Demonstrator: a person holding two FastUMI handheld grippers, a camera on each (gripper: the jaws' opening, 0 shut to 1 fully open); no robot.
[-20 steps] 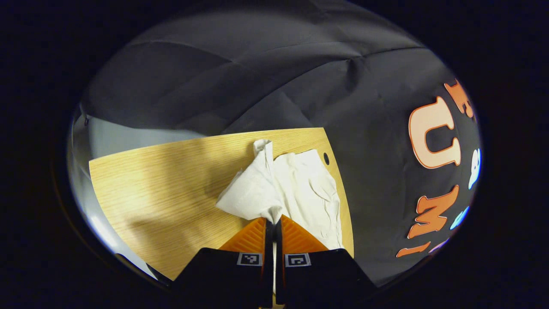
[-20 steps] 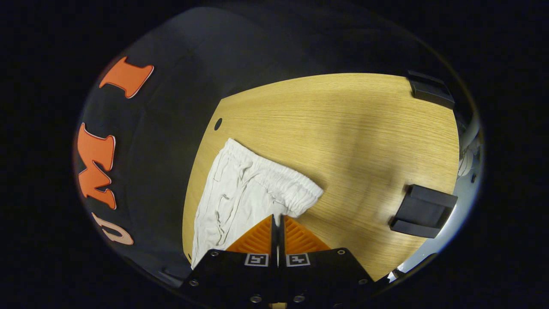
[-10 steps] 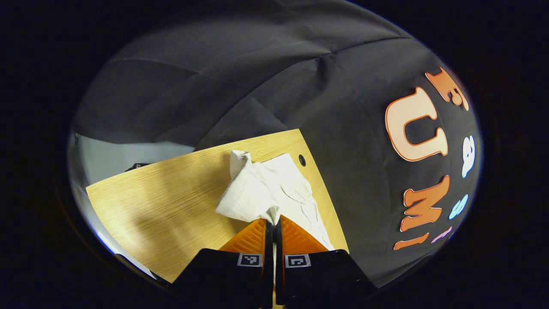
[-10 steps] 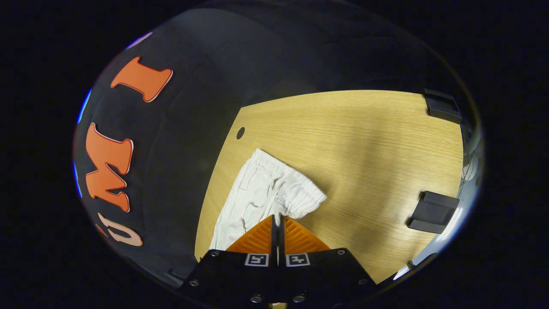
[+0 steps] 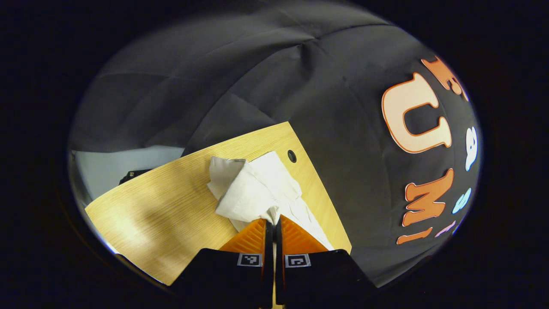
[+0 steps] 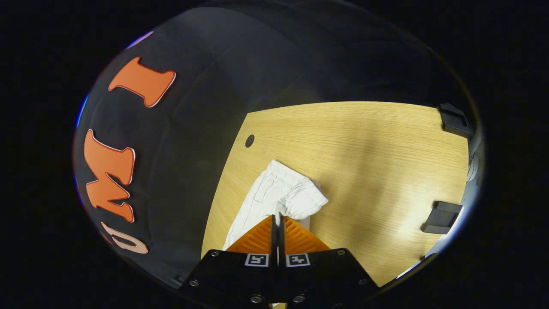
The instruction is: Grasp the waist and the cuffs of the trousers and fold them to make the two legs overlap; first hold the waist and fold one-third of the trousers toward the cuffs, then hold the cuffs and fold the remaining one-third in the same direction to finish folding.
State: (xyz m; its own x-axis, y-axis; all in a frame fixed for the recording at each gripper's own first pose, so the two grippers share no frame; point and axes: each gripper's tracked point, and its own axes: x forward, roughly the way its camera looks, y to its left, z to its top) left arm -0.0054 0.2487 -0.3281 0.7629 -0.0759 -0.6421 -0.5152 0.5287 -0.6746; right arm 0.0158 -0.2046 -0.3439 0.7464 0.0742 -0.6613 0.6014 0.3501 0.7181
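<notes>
Your left gripper (image 5: 273, 221) and right gripper (image 6: 278, 218) each pinch white trousers (image 6: 279, 195), hiding the gripped edges. Table (image 6: 364, 141) hole (image 6: 249, 140) and black blocks (image 6: 441, 212) lie nearby.

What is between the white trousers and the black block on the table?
Just bare wooden table, seen in the right gripper view: nothing lies between the trousers and the black block.

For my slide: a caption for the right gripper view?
Hand-held gripper pinching white trousers above wooden table.
</notes>
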